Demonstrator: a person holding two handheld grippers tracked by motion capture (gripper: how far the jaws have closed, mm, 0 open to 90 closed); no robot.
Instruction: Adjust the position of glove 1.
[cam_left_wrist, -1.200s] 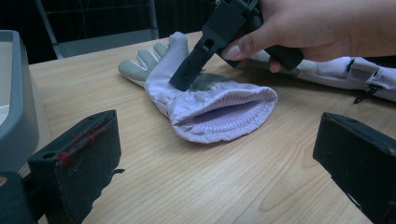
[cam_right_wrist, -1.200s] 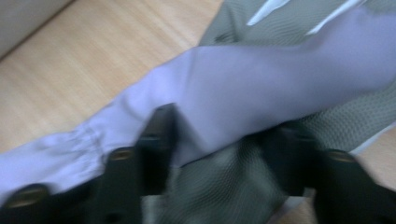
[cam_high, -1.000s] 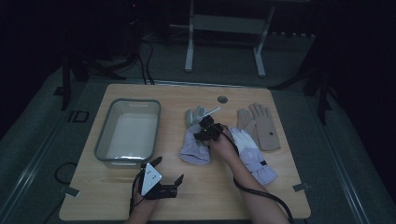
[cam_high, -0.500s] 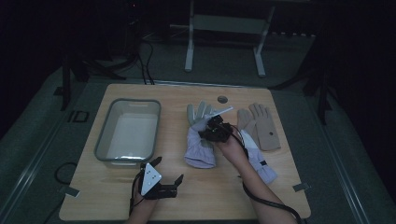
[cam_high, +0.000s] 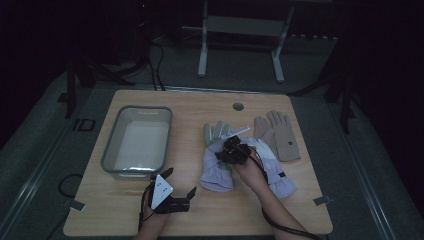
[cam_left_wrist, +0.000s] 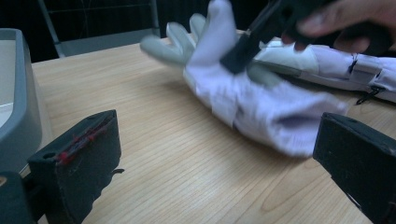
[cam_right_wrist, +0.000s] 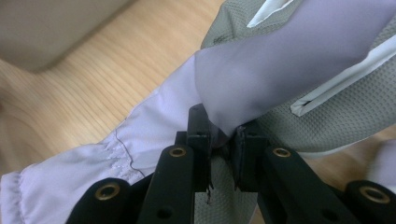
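The right tongs (cam_high: 231, 150) are nipped tight on a fold of the lilac glove (cam_high: 216, 167), which lies mid-table just right of the grey tub (cam_high: 137, 140). In the right gripper view the cloth (cam_right_wrist: 243, 79) is pinched between the jaws and pulled up off the wood. The glove's long axis runs from its cuff, toward the near edge, to its grey fingers, toward the far edge; the grip sits at the finger end, so the cuff trails below it. The left tongs (cam_high: 172, 200) rest by the near edge with jaws wide and nothing between them, and the cuff (cam_left_wrist: 280, 126) lies ahead of them and a little right, nearer to them than to the right hand. A second lilac glove (cam_high: 275, 172) and a tan glove (cam_high: 282, 137) lie toward the right edge. Against the earlier frames, the right tongs have shifted toward the far right and slightly up, drawing the glove along; the left tongs have not moved
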